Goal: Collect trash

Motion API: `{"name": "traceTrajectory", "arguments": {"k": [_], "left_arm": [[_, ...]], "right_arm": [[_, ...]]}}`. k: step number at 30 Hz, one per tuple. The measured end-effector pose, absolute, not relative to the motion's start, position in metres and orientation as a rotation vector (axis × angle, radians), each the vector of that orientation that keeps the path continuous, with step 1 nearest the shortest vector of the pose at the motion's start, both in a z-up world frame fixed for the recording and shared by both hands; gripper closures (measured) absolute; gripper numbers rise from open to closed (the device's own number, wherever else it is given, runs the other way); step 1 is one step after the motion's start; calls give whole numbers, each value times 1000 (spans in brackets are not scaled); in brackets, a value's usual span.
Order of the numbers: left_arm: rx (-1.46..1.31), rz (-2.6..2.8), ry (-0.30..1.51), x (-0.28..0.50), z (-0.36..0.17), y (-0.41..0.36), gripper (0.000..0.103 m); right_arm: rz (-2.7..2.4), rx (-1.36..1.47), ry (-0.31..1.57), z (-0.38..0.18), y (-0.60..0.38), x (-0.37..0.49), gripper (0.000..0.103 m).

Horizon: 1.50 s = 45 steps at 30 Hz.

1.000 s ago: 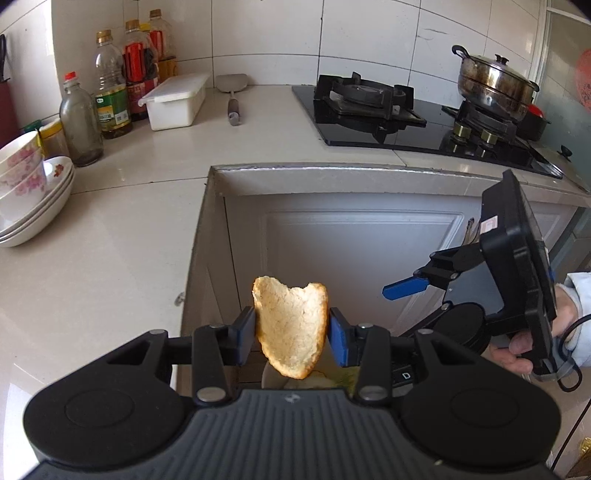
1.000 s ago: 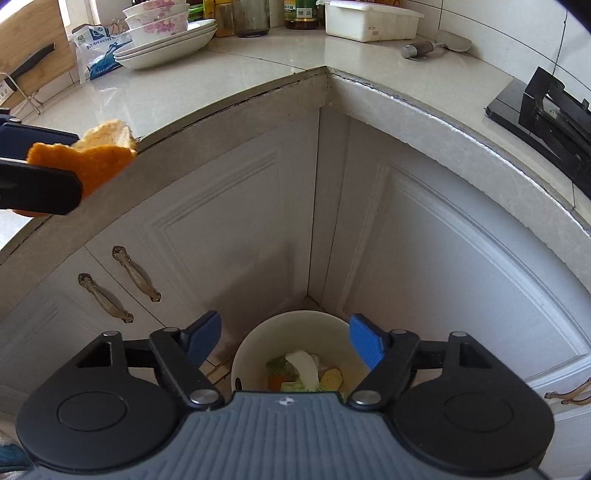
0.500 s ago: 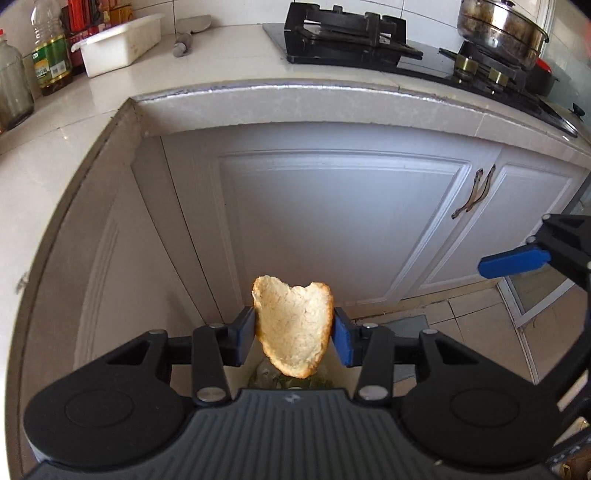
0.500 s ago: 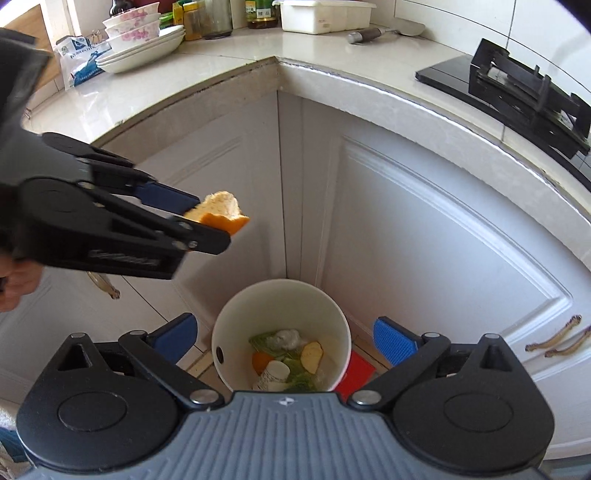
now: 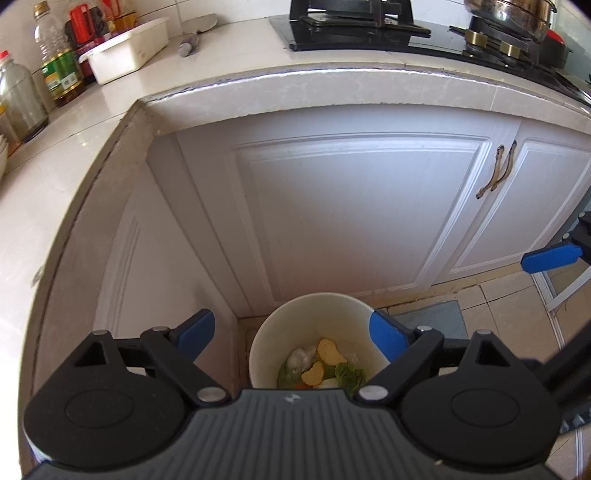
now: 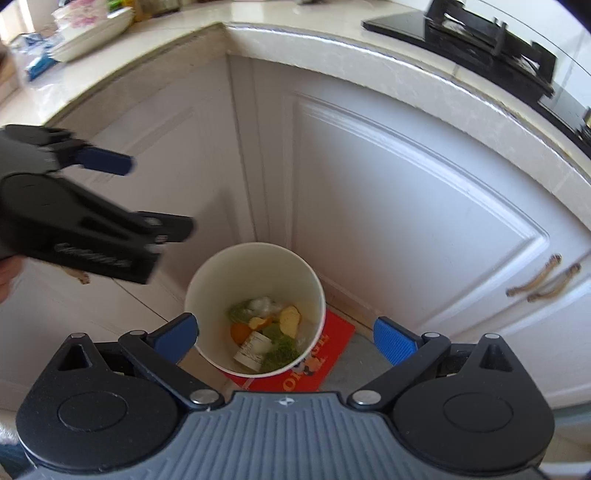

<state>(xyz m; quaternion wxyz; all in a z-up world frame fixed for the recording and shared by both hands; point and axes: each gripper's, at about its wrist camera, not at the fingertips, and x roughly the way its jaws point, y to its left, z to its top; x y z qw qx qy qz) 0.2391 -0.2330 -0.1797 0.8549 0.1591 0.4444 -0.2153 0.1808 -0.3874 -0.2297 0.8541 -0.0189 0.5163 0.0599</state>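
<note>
Two grippers: both of yours hang above the white bin [image 5: 314, 317], and neither carries anything.
Left gripper [image 5: 291, 334]: your jaws are opening at this moment, already spread wide, with nothing between the blue pads; only the bin's mouth shows through the gap.
Right gripper [image 6: 286, 334]: your fingers stand as wide as they go and are empty, aimed down at the bin from the other side.
Bin position: it sits on the floor in the inner corner where the two runs of white cabinet doors [image 5: 354, 214] meet, partly on a red mat [image 6: 332, 350].
Trash collected: you can see yellow-orange peel or crust pieces [image 5: 330, 350], green leafy scraps [image 6: 280, 352], a whitish crumpled lump and a small labelled container lying in the bottom of the bin.
Fill level: the scraps cover only the bottom, so you have plenty of room left.
Done so far: judging by the contents, several pieces have gone in and your hands are free for more.
Left to do: the stretch of countertop [image 5: 48, 206] in view shows bottles [image 5: 18, 92], a white tub [image 5: 127, 50], stacked bowls [image 6: 92, 26] and a blue-and-white packet [image 6: 38, 62]; whether that packet counts as trash you cannot tell from here.
Loose scraps: none show on the counter parts or floor visible now, so either you are near the end or the rest lies out of view.
</note>
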Motion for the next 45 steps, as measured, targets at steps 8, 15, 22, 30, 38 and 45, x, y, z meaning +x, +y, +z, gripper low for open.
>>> {"name": "traceTrajectory", "arguments": {"k": [8, 15, 22, 30, 38, 45], "left_arm": [[286, -299, 1087, 223, -159, -210, 7], [274, -286, 1105, 212, -144, -201, 7], [274, -268, 1119, 209, -143, -194, 7], [273, -254, 1123, 205, -142, -190, 7], [270, -255, 1125, 204, -140, -185, 7], [270, -258, 1126, 206, -140, -184, 7]], "right_arm": [[-84, 77, 1132, -211, -383, 175, 0], [-153, 110, 1120, -188, -371, 162, 0], [-181, 115, 1126, -183, -366, 160, 0], [-182, 120, 1120, -179, -360, 157, 0], [-185, 124, 1118, -178, -358, 155, 0], [-185, 122, 1118, -177, -358, 156, 0]]}}
